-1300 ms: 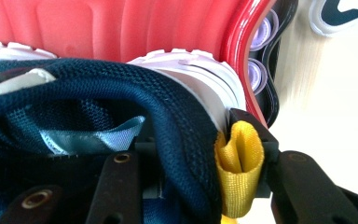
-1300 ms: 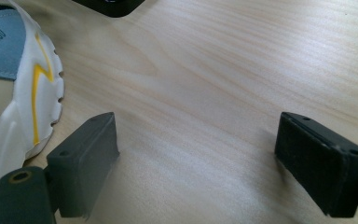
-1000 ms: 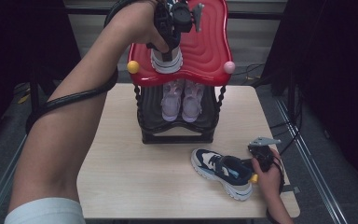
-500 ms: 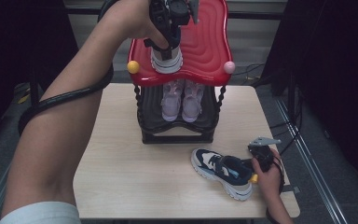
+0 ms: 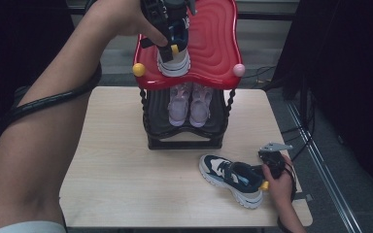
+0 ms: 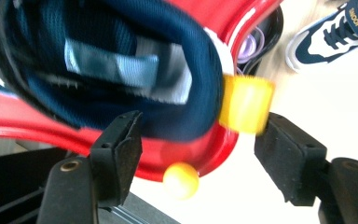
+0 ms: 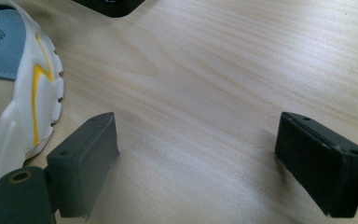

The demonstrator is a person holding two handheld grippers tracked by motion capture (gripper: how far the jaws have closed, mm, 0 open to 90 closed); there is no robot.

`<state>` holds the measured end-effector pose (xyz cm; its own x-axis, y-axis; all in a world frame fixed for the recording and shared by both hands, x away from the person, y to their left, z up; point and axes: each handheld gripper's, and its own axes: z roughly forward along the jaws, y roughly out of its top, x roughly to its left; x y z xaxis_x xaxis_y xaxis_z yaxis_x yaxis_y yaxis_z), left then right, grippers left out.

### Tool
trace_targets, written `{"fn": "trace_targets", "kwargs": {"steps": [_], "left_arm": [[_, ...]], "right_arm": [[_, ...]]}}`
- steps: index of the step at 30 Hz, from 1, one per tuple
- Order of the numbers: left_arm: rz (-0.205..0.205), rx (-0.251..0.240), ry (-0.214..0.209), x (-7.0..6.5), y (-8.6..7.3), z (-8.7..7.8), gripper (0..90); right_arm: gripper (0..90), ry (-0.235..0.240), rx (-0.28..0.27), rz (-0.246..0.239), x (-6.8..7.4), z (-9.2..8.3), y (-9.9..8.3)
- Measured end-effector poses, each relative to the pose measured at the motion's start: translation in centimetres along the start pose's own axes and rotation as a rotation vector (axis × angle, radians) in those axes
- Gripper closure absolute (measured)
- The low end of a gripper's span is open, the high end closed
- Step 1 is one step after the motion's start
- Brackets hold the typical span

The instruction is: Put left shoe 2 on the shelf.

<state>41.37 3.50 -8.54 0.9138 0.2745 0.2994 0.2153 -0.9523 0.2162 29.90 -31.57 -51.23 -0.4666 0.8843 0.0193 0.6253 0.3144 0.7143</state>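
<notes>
1. The left gripper (image 5: 171, 36) hangs over the shoe (image 5: 174, 60) on the red top shelf (image 5: 213, 48) (far side); its jaws have just been opening and stand clear of the heel.
2. The right gripper (image 5: 272, 167), jaws released, rests near-right beside the second shoe (image 5: 230, 178) on the table (image 5: 111, 170).

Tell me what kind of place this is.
Probably a staged recording bench, not a home: a bare wooden table ringed by dark curtains, a red-topped shoe rack set on it, and loose cables on the floor behind.
</notes>
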Motion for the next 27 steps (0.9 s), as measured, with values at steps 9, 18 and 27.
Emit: {"fn": "trace_targets", "kwargs": {"steps": [9, 18, 27], "left_arm": [[-0.066, -0.003, -0.033, -0.1, -1.9, -1.3, 27.3], [-0.086, 0.003, -0.055, -0.4, -3.8, -1.0, 23.9], [-0.138, 0.009, -0.083, -1.3, -6.1, 0.1, 23.8]], "right_arm": [[12.5, 0.000, 0.000, 0.000, 0.0, 0.0, 0.0], [12.5, 0.000, 0.000, 0.000, 0.0, 0.0, 0.0], [12.7, -0.001, -0.001, 0.000, 0.0, 0.0, 0.0]]}}
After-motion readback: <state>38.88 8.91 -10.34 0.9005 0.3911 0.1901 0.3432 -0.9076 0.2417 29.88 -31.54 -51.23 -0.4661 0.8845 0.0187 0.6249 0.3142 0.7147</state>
